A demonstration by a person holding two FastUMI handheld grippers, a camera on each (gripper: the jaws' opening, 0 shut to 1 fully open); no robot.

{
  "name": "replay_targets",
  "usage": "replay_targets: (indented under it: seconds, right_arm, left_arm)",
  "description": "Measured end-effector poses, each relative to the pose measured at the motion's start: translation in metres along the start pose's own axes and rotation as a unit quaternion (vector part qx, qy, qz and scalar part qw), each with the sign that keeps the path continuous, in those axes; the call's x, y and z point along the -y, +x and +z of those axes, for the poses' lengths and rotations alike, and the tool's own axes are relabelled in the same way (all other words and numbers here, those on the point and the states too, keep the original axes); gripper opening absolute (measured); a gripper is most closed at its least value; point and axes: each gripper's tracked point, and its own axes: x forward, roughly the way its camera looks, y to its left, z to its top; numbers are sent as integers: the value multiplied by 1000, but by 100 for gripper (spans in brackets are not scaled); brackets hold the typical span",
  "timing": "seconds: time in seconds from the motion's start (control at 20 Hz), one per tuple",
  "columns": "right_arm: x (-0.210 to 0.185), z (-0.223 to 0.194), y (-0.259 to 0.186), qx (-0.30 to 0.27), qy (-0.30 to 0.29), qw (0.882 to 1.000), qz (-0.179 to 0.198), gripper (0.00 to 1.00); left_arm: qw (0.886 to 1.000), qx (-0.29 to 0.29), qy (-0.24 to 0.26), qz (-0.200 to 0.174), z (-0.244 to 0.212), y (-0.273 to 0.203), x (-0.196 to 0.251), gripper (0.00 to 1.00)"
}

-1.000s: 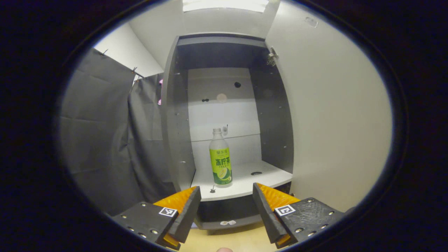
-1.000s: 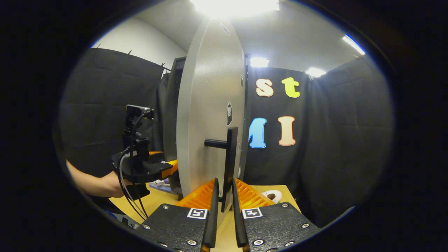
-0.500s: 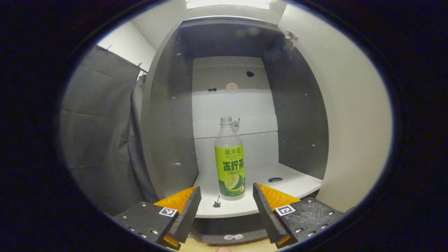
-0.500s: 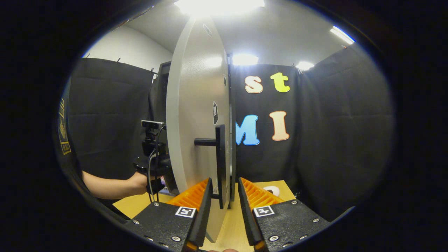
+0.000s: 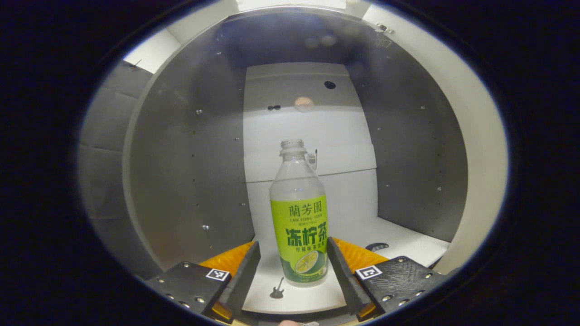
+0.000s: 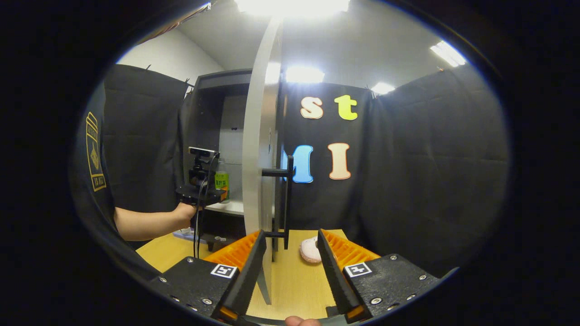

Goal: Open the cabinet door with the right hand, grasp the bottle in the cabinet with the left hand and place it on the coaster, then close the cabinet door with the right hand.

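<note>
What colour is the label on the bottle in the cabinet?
Bright green, on a clear bottle; it shows best in the left gripper view.

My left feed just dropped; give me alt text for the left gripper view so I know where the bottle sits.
A clear plastic bottle with a green label stands upright on the white cabinet shelf, between the open jaws of the left gripper, its base between their tips. The jaws are not pressing on it. Grey cabinet side walls flank the shelf.

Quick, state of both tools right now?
Left tool: open, fingers either side of the bottle, not gripping it.
Right tool: open, holding nothing, off the door handle.
</note>
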Motion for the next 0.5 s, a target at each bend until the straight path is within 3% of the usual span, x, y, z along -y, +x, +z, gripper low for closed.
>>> replay_targets:
  seconds: [0.05,0.1,0.3,0.5]
  right_arm:
    - [-1,-2,0,-4,4,1000,-3,75]
    - [2,-3,-2,-9,3,1000,-7,86]
    - [5,-4,-3,-10,-14,1000,-1,89]
    - [8,-8,-9,-22,-30,999,6,89]
  left_arm:
    - [1000,3,7,-4,0,7,2,89]
    - [1000,5,21,-2,-1,13,2,85]
    - [999,6,45,3,-2,24,7,89]
    - [999,5,34,14,2,17,4,71]
